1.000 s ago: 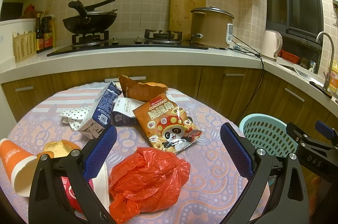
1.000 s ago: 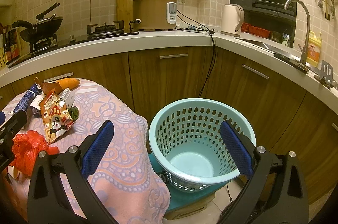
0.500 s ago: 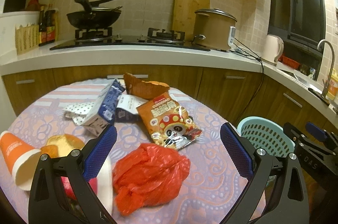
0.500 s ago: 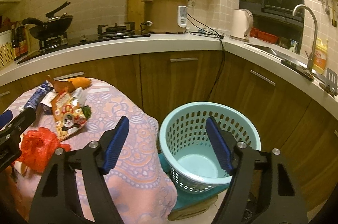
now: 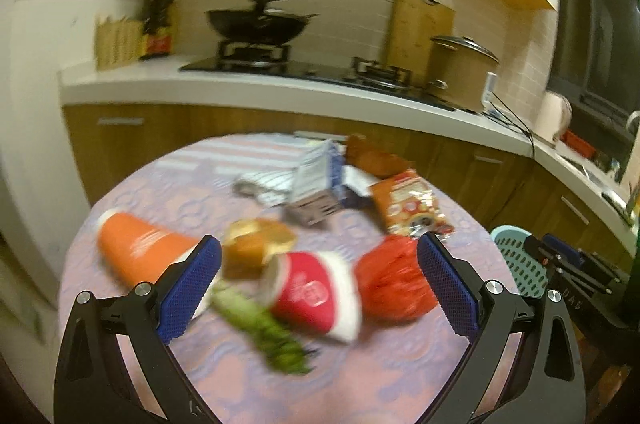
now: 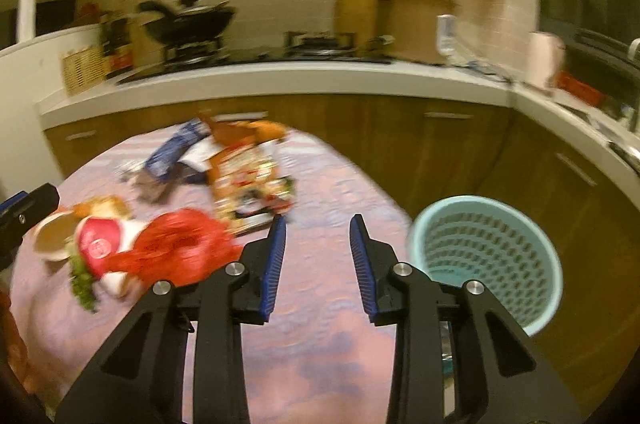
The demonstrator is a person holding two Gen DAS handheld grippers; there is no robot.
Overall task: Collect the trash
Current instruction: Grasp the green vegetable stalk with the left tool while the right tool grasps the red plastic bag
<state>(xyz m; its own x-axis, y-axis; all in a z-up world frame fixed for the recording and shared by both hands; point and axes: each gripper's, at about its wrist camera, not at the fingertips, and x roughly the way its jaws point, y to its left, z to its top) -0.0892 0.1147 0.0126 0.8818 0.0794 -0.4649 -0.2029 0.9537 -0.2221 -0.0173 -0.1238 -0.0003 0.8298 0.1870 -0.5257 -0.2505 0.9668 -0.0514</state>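
A blurred kitchen scene: a round table [image 5: 168,183] under a patterned pink cloth stands before a counter carrying a black wok [image 5: 256,23], a wooden cutting board [image 5: 420,23] and a rice cooker [image 5: 460,71]. Trash is scattered across the cloth — an orange paper cup [image 5: 136,252] on its side, a red-and-white cup [image 5: 316,290] tipped beside green vegetable scraps [image 5: 268,332], a crumpled red plastic bag [image 5: 390,276], a snack packet [image 5: 408,205] and a blue-and-white carton [image 5: 316,183] farther back. A pale blue perforated basket [image 6: 486,256] sits off the table's right edge. The left gripper [image 5: 318,286] hangs over the near litter with its blue pads spread wide, the red-and-white cup lying between them, nothing pinched. The right gripper [image 6: 318,260] is narrowed to a slim gap over bare cloth — the red bag lies just left of it, the basket just right — and holds nothing.
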